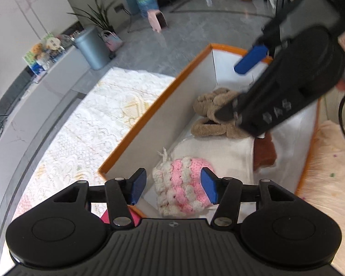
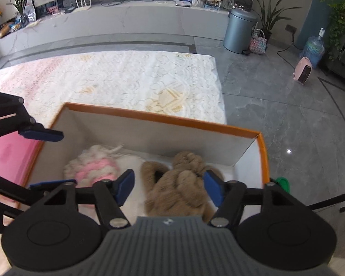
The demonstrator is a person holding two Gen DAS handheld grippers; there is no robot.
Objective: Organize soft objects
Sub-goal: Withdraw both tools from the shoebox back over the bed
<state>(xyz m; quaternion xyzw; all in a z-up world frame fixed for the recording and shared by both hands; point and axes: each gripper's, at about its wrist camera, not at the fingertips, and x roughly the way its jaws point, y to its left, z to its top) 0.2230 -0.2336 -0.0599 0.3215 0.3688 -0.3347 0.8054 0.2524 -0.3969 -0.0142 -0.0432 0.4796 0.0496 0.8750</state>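
I hold both grippers over the box [image 2: 163,118], which has white walls and an orange rim. The box sits on the floor beside a white lace mat [image 2: 126,80].

My left gripper [image 1: 173,187] hangs above the near end of the box. Its blue fingers [image 1: 138,188] are wide apart and hold nothing. The pink and white knit hat [image 1: 180,188] lies right under them, in the corner of the box. It rests on a white cloth [image 1: 223,154] on the bottom of the box. A brown cloth [image 1: 264,154] peeks out next to the white one.

My right gripper [image 2: 170,187] hangs above the other end of the box. Its fingers [image 2: 125,186] are wide apart too and hold nothing. The tan fuzzy slippers [image 2: 179,188] lie under them, close to the far corner of the box. In the left view, the right gripper is blurry and covers part of the slippers [image 1: 215,112].

The hat [image 2: 92,170] and the slippers lie side by side in the box, near each other, but I cannot tell if they touch.

A gray bin [image 2: 240,31] stands far off by the wall.
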